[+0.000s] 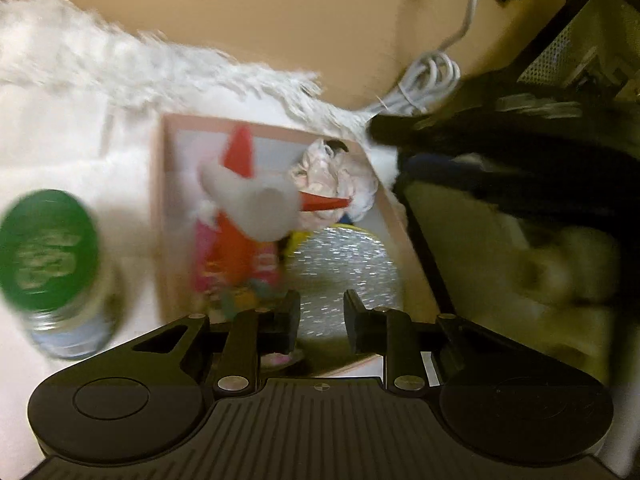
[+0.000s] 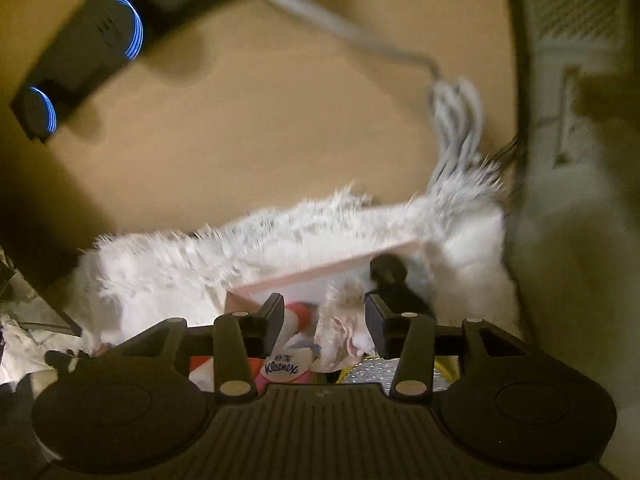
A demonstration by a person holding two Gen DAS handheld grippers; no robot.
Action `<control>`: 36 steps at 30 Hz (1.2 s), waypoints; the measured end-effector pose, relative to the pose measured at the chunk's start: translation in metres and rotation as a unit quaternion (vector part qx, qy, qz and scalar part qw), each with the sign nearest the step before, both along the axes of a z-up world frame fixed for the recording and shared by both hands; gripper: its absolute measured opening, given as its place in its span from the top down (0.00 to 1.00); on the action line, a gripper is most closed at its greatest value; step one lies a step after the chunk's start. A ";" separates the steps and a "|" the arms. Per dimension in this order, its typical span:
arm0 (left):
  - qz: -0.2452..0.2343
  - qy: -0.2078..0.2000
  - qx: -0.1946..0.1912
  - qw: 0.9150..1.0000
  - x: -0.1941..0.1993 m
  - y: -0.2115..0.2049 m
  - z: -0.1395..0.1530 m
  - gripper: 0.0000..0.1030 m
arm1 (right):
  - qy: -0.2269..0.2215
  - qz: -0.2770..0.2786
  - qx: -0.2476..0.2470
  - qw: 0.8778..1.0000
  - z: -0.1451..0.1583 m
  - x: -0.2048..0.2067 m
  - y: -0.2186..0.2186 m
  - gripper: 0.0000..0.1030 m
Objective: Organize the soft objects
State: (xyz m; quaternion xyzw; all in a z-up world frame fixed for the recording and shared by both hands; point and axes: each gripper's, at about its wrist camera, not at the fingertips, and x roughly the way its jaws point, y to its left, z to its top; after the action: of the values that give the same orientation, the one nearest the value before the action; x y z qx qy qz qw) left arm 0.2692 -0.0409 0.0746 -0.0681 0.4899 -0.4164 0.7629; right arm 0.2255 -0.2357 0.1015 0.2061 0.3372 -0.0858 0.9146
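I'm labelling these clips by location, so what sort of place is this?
Probably a room in a home, worked at floor level. A shaggy white rug lies on a tan floor, a coiled white cable trails beside it, and a shallow pink box holds a Kleenex pack and other soft things.

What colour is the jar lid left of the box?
Green lid, with pale markings; clearest in left wrist view.

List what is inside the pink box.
Inside the pink box: a white-and-orange plush toy, crumpled pale cloth, a tissue pack and a silver glittery pouch. The box floor beneath is hidden.
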 end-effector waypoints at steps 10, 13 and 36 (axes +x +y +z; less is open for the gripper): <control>-0.045 -0.061 -0.052 0.996 -0.035 0.034 0.040 0.74 | 0.006 -0.023 -0.027 0.999 0.013 -0.046 -0.017 0.56; -0.050 -0.132 -0.051 0.989 -0.053 0.065 0.062 0.74 | 0.018 -0.002 -0.064 0.998 0.007 -0.044 -0.002 0.57; 0.326 -0.186 0.072 0.924 -0.042 0.373 0.078 0.73 | -0.110 0.292 -0.177 0.933 0.008 0.000 0.241 0.39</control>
State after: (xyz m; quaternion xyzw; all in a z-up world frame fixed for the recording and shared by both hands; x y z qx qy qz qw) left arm 0.2275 0.3317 0.1530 -0.0909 0.3185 -0.1134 0.9367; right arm 0.2250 0.0058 0.1100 -0.0586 0.2593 0.1498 0.9523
